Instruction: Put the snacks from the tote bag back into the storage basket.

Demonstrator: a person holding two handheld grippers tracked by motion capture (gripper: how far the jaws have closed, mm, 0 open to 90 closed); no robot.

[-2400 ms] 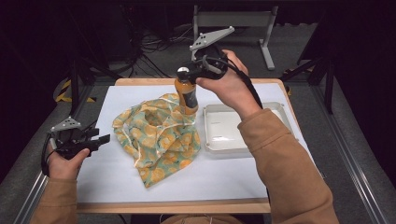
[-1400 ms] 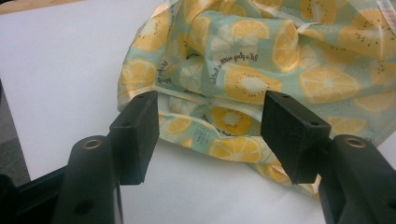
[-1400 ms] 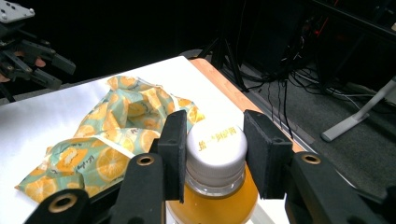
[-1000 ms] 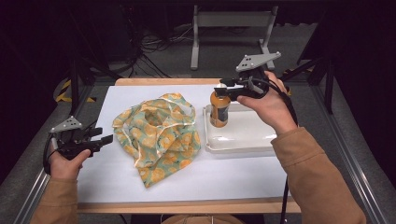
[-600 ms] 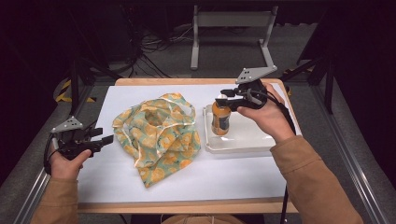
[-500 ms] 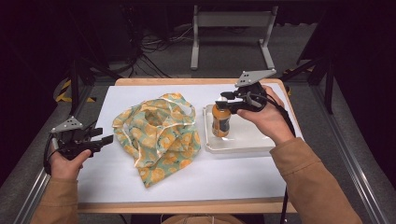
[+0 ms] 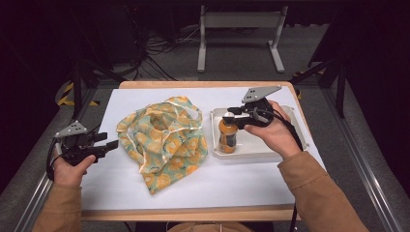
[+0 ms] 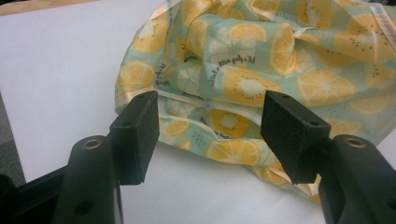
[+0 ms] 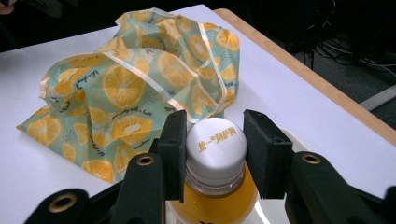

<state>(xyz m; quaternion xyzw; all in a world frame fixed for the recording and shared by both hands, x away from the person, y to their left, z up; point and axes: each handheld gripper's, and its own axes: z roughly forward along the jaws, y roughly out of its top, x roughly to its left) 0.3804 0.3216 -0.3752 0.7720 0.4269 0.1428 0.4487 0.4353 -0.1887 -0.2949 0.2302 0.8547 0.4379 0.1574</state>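
An orange juice bottle (image 7: 227, 137) with a white cap (image 9: 215, 145) stands upright in the left part of a white tray (image 7: 263, 151). My right gripper (image 7: 231, 116) comes in from the right and is shut on the bottle's cap and neck, one black pad on each side. A crumpled cloth bag (image 7: 162, 137) printed with lemon and kiwi slices lies in the middle of the table, left of the tray. My left gripper (image 7: 109, 140) rests low at the table's left, pointing at the bag (image 8: 261, 60). Its jaws stand open with nothing between them, just short of the cloth.
A white sheet (image 7: 232, 181) covers the wooden table (image 7: 193, 213). The tray sits at the right, near the table's edge. Beyond the table a metal stand (image 7: 239, 19) and cables lie on the dark floor. Rails run along both sides.
My right gripper carried the bottle from above the bag to the right, then lowered it into the tray. The left gripper and the bag have not moved.
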